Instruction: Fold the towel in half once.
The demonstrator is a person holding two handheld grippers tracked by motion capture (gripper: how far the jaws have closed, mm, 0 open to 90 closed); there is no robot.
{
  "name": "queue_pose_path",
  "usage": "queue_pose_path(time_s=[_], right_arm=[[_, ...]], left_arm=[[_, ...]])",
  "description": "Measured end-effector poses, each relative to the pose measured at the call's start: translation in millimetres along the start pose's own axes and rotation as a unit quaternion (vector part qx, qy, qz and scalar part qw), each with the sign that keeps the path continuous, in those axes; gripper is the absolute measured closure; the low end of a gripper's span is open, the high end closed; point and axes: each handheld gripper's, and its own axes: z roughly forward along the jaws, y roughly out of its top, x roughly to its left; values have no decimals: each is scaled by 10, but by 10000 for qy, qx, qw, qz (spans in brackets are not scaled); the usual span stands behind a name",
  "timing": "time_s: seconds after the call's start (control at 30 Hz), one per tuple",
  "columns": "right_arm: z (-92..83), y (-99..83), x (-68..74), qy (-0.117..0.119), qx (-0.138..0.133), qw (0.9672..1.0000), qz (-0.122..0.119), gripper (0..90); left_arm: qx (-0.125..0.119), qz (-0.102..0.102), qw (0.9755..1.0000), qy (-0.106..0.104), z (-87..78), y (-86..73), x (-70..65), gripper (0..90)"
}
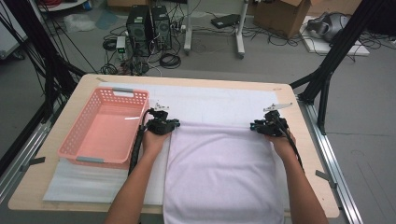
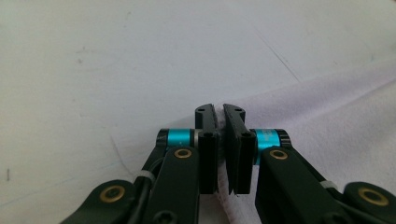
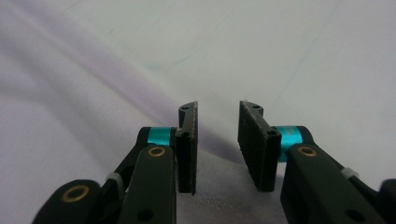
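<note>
A pale lilac towel (image 1: 219, 168) lies flat on the white mat (image 1: 210, 100) and hangs over the table's near edge. At the towel's far left corner my left gripper (image 1: 173, 123) is shut on the cloth. In the left gripper view the jaws (image 2: 220, 112) pinch the towel's edge (image 2: 336, 121). My right gripper (image 1: 254, 126) is at the far right corner. In the right gripper view its jaws (image 3: 217, 109) stand apart, with the towel's folded edge (image 3: 70, 116) running between them and the pads off it.
A pink plastic basket (image 1: 105, 128) stands empty at the table's left, close to the left gripper. The wooden table edge (image 1: 187, 79) runs behind the mat. Black frame legs, computers and cables stand on the floor beyond.
</note>
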Motion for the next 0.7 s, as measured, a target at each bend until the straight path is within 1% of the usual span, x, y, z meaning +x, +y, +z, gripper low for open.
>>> queue_pose_path(time_s=[0.03, 0.07, 0.1, 0.13, 0.2, 0.23, 0.27, 0.3, 0.33, 0.37, 0.4, 0.43, 0.47, 0.5, 0.53, 0.57, 0.6, 0.63, 0.7], right_arm=[[20, -21, 8, 38, 219, 9997, -71, 639], [23, -39, 23, 6, 329, 9992, -224, 624], [8, -40, 42, -74, 347, 9988, -349, 593], [-3, -40, 60, -186, 390, 9980, -459, 559], [-13, -46, 64, -384, 351, 9970, -578, 518], [-10, -52, 52, -495, 341, 9963, -613, 487], [-2, -59, 29, -515, 314, 9964, -591, 466], [3, -64, 7, -487, 310, 9969, -535, 448], [10, -70, -14, -448, 281, 9973, -505, 450], [13, -75, -25, -375, 273, 9978, -479, 470], [15, -79, -40, -261, 260, 9983, -447, 551], [14, -81, -49, -41, 259, 9987, -432, 659], [10, -79, -39, 108, 277, 9985, -470, 784], [14, -71, -20, 177, 289, 9978, -564, 825], [16, -58, 1, 104, 298, 9975, -629, 840], [15, -47, 8, -29, 263, 9974, -669, 845], [16, -35, -4, -151, 141, 9979, -619, 848], [7, -22, -21, -235, -16, 9985, -497, 849], [-7, 9, -53, -475, -388, 9974, -371, 849]], left_arm=[[-52, -95, 9999, -9, -14, 8, 15, 846], [-108, -73, 9999, 72, -29, 19, 17, 847], [-168, 11, 9998, 146, -41, 26, 11, 847], [-188, 50, 9997, 172, -49, 33, 6, 847], [-234, 95, 9995, 209, -53, 37, -16, 847], [-239, 130, 9994, 199, -52, 35, -23, 846], [-249, 194, 9993, 178, -49, 34, -29, 841], [-293, 260, 9992, 116, -43, 31, -38, 827], [-331, 368, 9987, 99, -35, 29, -46, 766], [-339, 477, 9982, 99, -22, 27, -50, 651], [-330, 492, 9982, 76, -9, 22, -49, 579], [-291, 477, 9984, 21, 6, 14, -41, 548], [-197, 445, 9988, 8, 30, 3, -40, 541], [-102, 494, 9987, 3, 41, 8, -49, 555], [-42, 583, 9983, 8, 48, 11, -69, 646], [-24, 708, 9974, 94, 49, 13, -91, 799], [-78, 722, 9972, 150, 43, 21, -101, 833], [-175, 660, 9975, 186, 27, 34, -98, 844], [-498, 461, 9975, 207, -22, 72, -67, 845]])
